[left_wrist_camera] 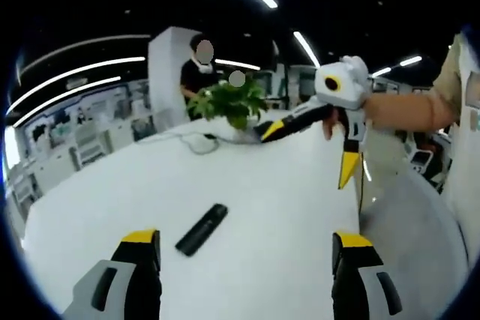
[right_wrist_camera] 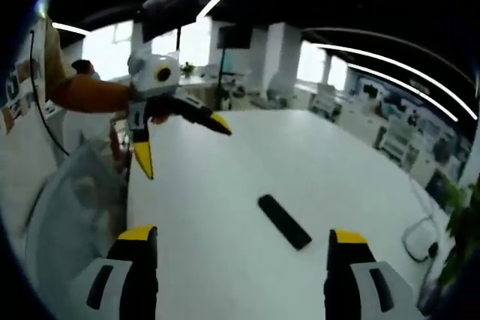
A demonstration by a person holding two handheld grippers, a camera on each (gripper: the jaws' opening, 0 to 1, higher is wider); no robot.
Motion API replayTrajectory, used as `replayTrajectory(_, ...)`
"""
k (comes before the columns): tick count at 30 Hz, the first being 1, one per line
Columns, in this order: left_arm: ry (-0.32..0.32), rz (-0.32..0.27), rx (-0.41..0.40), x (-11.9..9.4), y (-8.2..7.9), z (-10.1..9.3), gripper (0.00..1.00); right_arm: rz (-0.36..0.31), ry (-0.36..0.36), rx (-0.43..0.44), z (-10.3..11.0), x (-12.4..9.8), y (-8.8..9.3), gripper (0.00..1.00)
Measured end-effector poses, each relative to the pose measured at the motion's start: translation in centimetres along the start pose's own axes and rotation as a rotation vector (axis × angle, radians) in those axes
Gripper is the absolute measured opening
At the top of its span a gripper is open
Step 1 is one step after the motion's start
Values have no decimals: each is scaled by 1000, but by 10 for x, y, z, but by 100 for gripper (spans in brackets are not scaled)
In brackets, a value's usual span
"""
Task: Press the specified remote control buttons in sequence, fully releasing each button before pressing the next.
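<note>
A black remote control (left_wrist_camera: 202,228) lies flat on the white table (left_wrist_camera: 285,185), just ahead of my left gripper (left_wrist_camera: 246,249), nearer its left jaw. That gripper is open and holds nothing. In the right gripper view the remote (right_wrist_camera: 284,221) lies in front of my right gripper (right_wrist_camera: 244,245), nearer its right jaw, and that gripper is open too. Each gripper faces the other across the table. The right gripper (left_wrist_camera: 307,153) hangs above the far side with jaws spread, held by a person's hand. The left gripper (right_wrist_camera: 182,148) hovers open at the upper left.
A potted green plant (left_wrist_camera: 229,103) stands at the table's far edge, with a white cable and small device (left_wrist_camera: 201,142) beside it. A person stands behind the plant. A grey rounded object (left_wrist_camera: 412,215) sits past the table's right edge. Office desks surround the table.
</note>
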State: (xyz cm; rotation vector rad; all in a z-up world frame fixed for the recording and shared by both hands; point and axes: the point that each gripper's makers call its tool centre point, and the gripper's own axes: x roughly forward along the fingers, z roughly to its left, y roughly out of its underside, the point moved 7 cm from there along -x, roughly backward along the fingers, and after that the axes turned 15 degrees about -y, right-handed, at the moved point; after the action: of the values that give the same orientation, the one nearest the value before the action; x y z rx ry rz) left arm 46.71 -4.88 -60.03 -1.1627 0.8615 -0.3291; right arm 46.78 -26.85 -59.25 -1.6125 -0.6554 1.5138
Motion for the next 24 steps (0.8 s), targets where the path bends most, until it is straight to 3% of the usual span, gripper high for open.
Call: replayTrajectory(24,8,26,32,24,-6,27,98,22,-12,-23,-47,-2,-13,88)
